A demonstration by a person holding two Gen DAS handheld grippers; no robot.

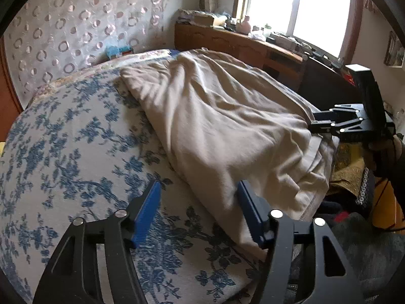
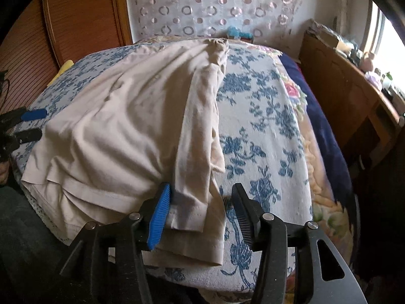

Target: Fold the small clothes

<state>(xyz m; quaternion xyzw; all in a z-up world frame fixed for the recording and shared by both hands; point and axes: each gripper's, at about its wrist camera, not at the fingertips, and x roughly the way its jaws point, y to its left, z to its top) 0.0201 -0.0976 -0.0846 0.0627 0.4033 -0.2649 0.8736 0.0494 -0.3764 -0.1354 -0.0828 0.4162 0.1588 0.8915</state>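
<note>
Beige shirt (image 2: 121,136) lies folded across the middle of the frame on the floral bedspread (image 2: 265,131); I've got both the right gripper (image 2: 200,215) and left gripper (image 1: 200,212) released, jaws astride its hem for regripping.

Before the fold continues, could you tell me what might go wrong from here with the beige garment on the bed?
1. The beige garment hangs over the near edge of the floral bedspread; a tug could slide it off.
2. The right gripper stands open around the folded-over sleeve strip, so closing may pinch several layers.
3. The left gripper is open beside the hem; it may catch bedspread instead.
</note>
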